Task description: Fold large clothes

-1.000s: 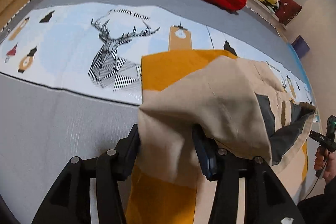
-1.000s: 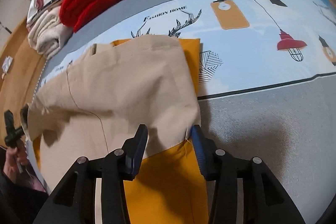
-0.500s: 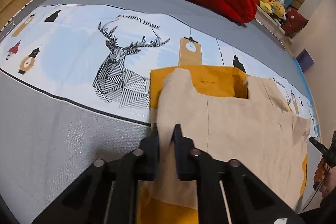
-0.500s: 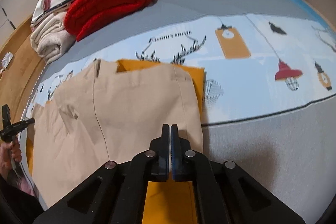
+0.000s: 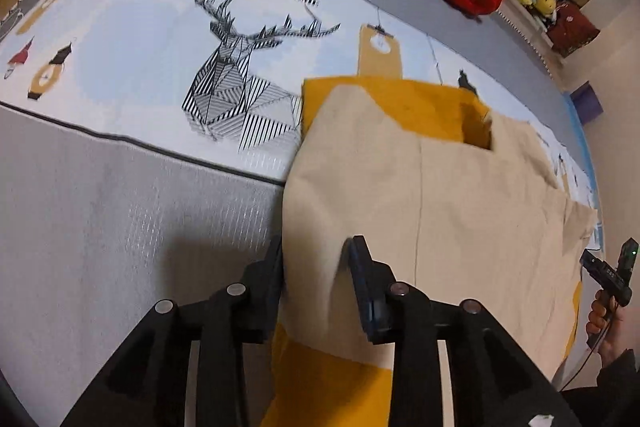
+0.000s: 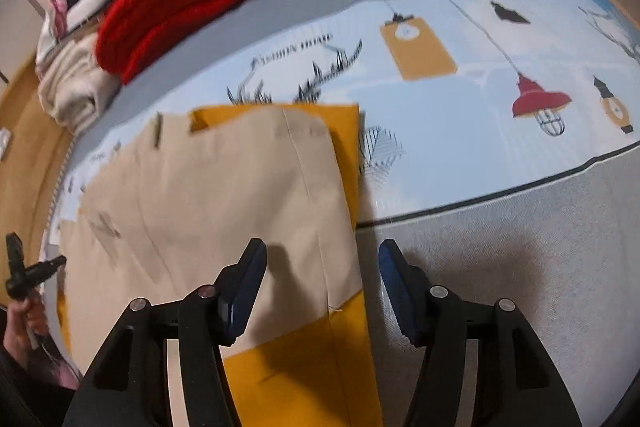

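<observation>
A large beige garment lies folded over its mustard-yellow part on the bed. My left gripper stands at the garment's left edge. Its jaws are opening, with a soft ridge of beige cloth loose between them. In the right wrist view the same garment lies flat, with yellow cloth showing below it. My right gripper straddles the garment's right edge. Its jaws are opening wide, and the cloth lies under the gap without being pinched.
The bed has a grey cover and a pale blue printed sheet with a deer. A red blanket and a folded cream blanket are stacked at the far side. A hand holds a black handle at the right edge.
A second ago the beige layer was held up and carried over; half a second ago both grippers were pinched shut on it. Now both have parted their jaws and the cloth lies flat.
</observation>
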Motion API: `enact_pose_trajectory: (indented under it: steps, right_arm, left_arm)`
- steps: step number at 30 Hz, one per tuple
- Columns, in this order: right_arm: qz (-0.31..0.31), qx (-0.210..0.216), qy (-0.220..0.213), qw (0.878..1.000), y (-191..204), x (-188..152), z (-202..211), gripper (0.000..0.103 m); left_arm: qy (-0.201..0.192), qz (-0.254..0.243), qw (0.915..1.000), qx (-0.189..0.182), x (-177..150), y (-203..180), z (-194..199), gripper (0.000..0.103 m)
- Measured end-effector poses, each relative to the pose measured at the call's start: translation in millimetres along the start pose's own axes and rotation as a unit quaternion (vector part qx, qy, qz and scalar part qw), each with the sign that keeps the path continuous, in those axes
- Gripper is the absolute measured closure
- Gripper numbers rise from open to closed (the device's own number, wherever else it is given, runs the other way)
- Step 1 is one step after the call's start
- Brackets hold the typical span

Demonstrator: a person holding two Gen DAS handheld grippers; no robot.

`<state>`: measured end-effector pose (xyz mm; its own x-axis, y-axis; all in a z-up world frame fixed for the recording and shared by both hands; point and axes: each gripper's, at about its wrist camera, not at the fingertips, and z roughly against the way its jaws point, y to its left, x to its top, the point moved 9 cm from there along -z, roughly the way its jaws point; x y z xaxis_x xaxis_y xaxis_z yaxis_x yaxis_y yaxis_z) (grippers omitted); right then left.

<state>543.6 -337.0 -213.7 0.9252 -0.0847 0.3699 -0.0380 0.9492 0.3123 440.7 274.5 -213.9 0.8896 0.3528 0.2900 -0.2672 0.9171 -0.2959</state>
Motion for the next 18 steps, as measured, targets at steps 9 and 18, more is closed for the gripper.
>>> enact_pose_trajectory:
  steps: [9,18]
  right_arm:
    - [0.040,-0.001,-0.099,0.994,27,28,49,0.098]
    - [-0.018,-0.020,-0.135,0.990,19,50,39,0.093]
  left_arm:
    - [-0.097,-0.012,0.9951,-0.015,29,-10,40,0.101]
    - [-0.077,0.039,0.9956,-0.038,44,-2,24,0.094]
